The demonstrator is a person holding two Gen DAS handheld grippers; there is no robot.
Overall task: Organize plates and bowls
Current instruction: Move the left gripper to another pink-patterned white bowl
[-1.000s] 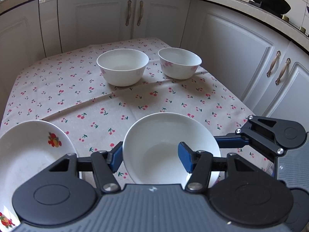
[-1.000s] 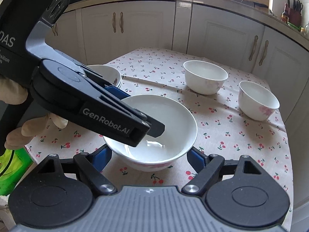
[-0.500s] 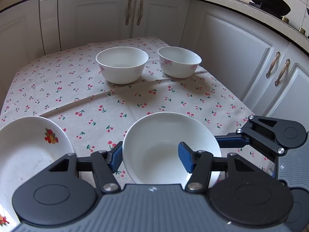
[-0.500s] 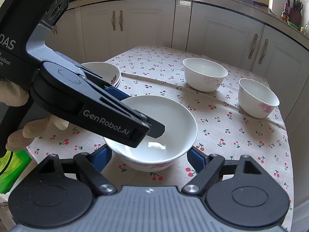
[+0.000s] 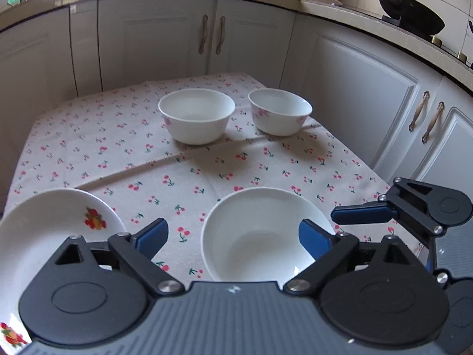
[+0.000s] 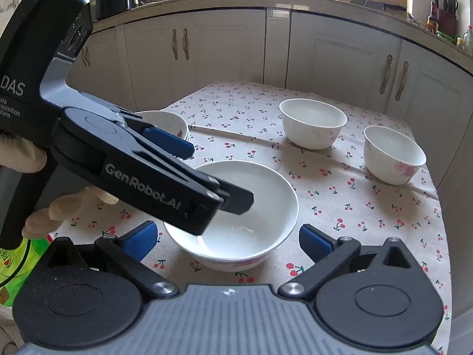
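We work over the cherry-print tablecloth [image 5: 183, 174], which covers the whole table, and the piece that matters sits at its near edge: the wide shallow white bowl [image 6: 251, 207] with a faint pink pattern low on its outer wall. From the right gripper [image 6: 226, 241] that bowl lies dead ahead at twelve o'clock, its body between the two blue pads, which stand clear of it on either side; the jaws are opening and grip nothing. From the left gripper [image 5: 233, 236] the same bowl sits slightly toward one o'clock, with the right-hand pad over its rim and the left-hand pad out over bare cloth; these jaws are opening too, and we see no pad pressing on the rim. Being round, the bowl has no long axis to line up with, so approach direction is free. We judge both hands about equally near it, the right one squarer to it. In the left wrist view the fruit-print plate [image 5: 44, 236] lies at nine o'clock from the bowl, just beside the left gripper, so we judge that hand better placed for it. The two deep white bowls stand well apart at the far end, the plainer one [image 5: 196, 115] at eleven o'clock and the pink-flowered one [image 5: 279, 111] at twelve to one.
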